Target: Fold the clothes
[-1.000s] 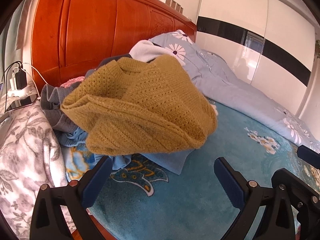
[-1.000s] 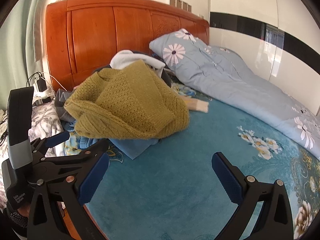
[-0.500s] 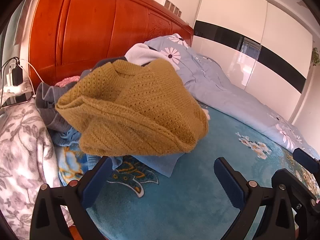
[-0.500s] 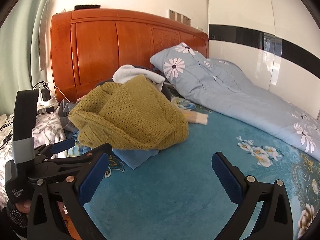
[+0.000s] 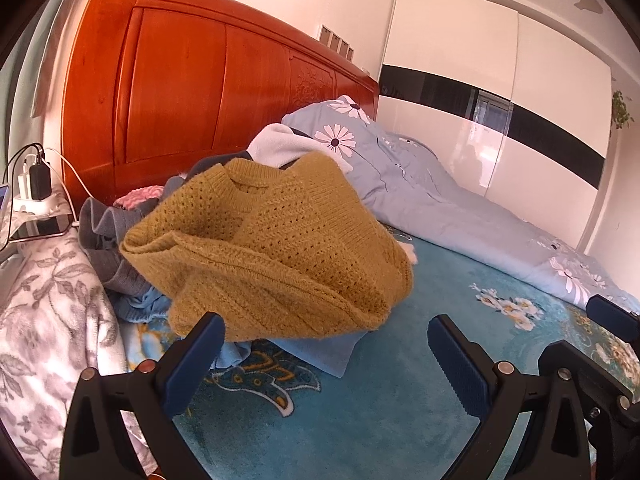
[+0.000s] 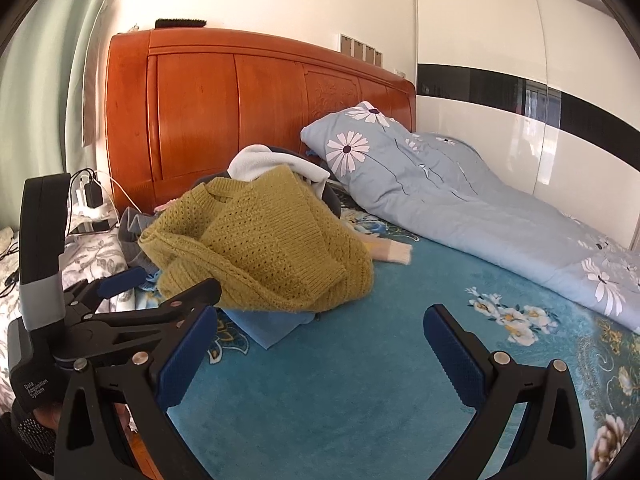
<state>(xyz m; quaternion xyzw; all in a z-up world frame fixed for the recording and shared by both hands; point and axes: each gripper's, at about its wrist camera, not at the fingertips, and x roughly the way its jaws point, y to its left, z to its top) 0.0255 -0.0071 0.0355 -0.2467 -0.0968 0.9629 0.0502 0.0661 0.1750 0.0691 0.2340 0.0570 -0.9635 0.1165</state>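
Observation:
A mustard knitted sweater [image 5: 280, 248] lies crumpled on top of a pile of clothes on the teal bed cover; it also shows in the right wrist view [image 6: 260, 248]. Under it are a light blue garment [image 5: 320, 350], grey clothes [image 5: 100, 232] and a white garment [image 5: 280, 144]. My left gripper [image 5: 326, 360] is open and empty just in front of the sweater. My right gripper [image 6: 316, 348] is open and empty, further back from the pile. The left gripper's body [image 6: 100, 312] shows at the left of the right wrist view.
An orange wooden headboard [image 5: 180, 92] stands behind the pile. A pale blue flowered quilt [image 6: 460, 200] lies along the right. A grey flowered blanket [image 5: 40, 320] is at the left, with chargers and cables [image 5: 36, 180] beyond it. White wardrobe doors [image 5: 520, 100] stand at the right.
Both grippers have pulled back and tilted up a little, so more wall and headboard show. The sweater and pile have not moved. Both grippers stay open.

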